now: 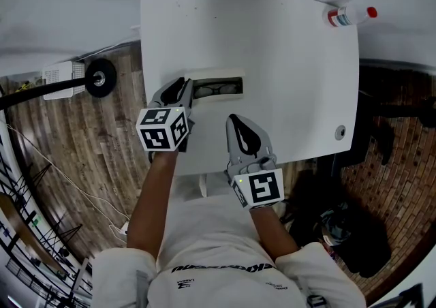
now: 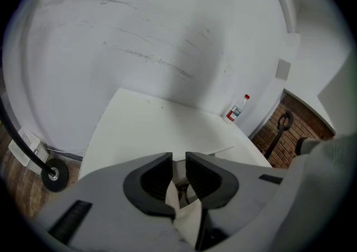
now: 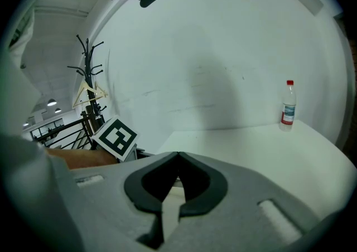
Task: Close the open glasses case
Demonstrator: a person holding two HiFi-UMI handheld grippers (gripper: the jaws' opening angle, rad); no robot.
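The open glasses case (image 1: 216,87) lies on the white table (image 1: 293,75), a pair of dark-framed glasses inside it. My left gripper (image 1: 185,84) is at the case's left end. In the left gripper view, its jaws stand a narrow gap apart (image 2: 178,168) with the case's edge (image 2: 223,151) just beyond them, and they seem closed on the end wall. My right gripper (image 1: 234,120) is shut and holds nothing. It hovers over the table just in front of the case, apart from it. Its tips meet in the right gripper view (image 3: 178,155).
A clear bottle with a red cap (image 1: 349,16) lies at the table's far right corner. It also shows as bottle (image 2: 237,108) and bottle (image 3: 288,105) in the gripper views. A black wheel (image 1: 100,78) on the wooden floor is left of the table. A wall lies behind.
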